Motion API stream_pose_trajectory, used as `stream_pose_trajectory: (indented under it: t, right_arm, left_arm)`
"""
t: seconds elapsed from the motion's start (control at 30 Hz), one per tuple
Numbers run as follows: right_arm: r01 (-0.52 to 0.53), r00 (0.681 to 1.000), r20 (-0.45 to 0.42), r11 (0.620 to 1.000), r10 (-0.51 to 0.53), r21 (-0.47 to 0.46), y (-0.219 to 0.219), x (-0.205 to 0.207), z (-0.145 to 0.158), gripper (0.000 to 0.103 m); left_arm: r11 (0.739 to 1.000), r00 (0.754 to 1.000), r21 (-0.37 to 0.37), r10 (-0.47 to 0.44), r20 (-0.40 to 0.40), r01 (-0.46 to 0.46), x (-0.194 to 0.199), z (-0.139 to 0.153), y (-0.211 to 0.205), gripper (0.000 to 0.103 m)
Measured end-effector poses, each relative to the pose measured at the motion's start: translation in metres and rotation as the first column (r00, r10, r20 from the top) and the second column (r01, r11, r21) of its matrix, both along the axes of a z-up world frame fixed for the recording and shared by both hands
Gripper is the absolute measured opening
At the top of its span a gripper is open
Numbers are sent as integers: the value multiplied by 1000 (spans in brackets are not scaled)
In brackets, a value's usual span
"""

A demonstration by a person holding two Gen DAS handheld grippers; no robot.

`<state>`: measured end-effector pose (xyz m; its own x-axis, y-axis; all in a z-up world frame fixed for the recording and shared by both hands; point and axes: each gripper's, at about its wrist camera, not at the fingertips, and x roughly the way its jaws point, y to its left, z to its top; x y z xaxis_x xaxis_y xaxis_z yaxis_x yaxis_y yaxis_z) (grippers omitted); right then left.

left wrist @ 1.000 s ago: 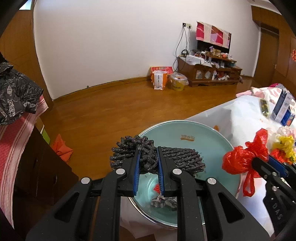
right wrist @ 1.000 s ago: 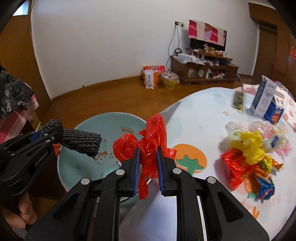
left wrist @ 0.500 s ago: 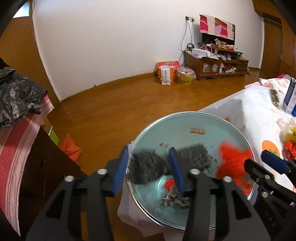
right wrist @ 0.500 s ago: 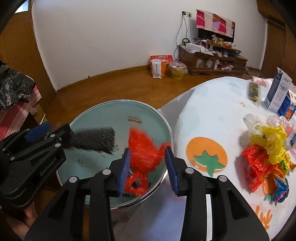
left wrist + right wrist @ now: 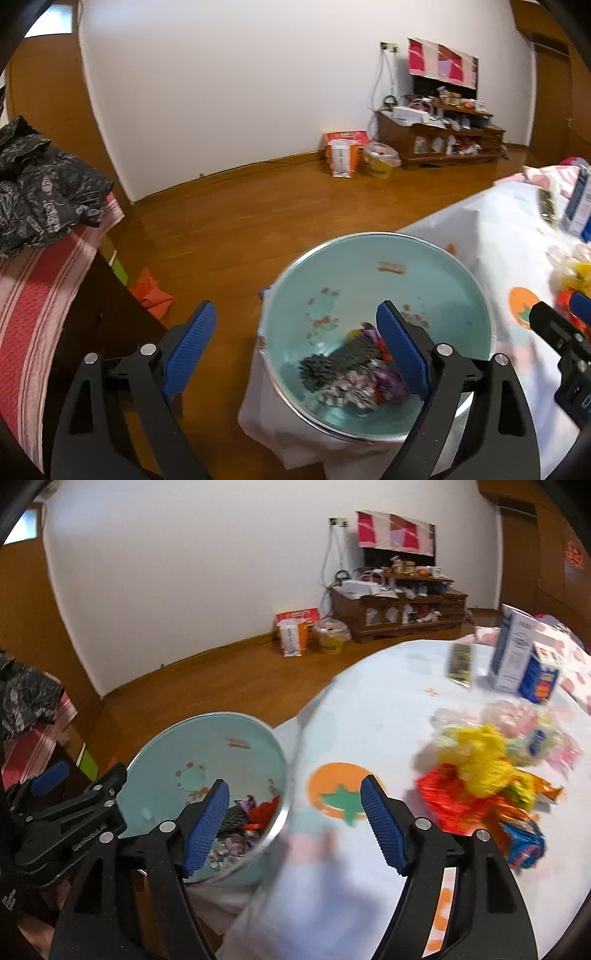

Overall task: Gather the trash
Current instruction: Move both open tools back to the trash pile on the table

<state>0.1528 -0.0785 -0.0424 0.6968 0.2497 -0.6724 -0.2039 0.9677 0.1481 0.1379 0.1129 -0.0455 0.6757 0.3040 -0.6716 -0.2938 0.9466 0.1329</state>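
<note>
Since a second ago we have let go of both pieces: the dark wrapper [image 5: 341, 363] and the red bag [image 5: 263, 811] that we held clamped now lie in the bottom of the teal basin [image 5: 369, 254]. Our left gripper [image 5: 295, 347] hangs above the basin's near-left edge with its blue fingers [image 5: 400, 349] wide apart and nothing between them; the dark wrapper rests below, just inside the right finger, on a heap of crumpled scraps. Our right gripper [image 5: 293, 825] also has its fingers [image 5: 382, 829] spread wide and empty, straddling the gap between the basin rim and the bench [image 5: 369, 716]; the red bag lies just beyond its left finger. On the bench, well to the right of those fingers, a blurred pile of trash [image 5: 480, 775], yellow, red and orange, is uncollected, with a milk carton [image 5: 511, 653] behind it.
</note>
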Motion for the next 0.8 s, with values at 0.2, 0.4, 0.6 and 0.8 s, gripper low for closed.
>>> stream_pose_trajectory:
  t: [0.2, 0.4, 0.6, 0.8]
  right_arm:
    - [100, 995, 7, 995, -100, 9, -50, -16, 1, 73]
    - [237, 972, -9, 971, -237, 23, -121, -34, -3, 72]
    - [332, 943, -20, 943, -332, 13, -168, -45, -9, 68]
    - [316, 948, -35, 949, -317, -11, -180, -26, -15, 67]
  left_arm:
    - [994, 994, -26, -109, 0, 109, -5, 4, -34, 87]
    - [976, 977, -41, -213, 12, 214, -12, 7, -70, 87]
    - [953, 954, -62, -299, -5, 298, -11, 1, -102, 87]
    - [928, 928, -30, -371, -30, 371, -12, -2, -133, 87]
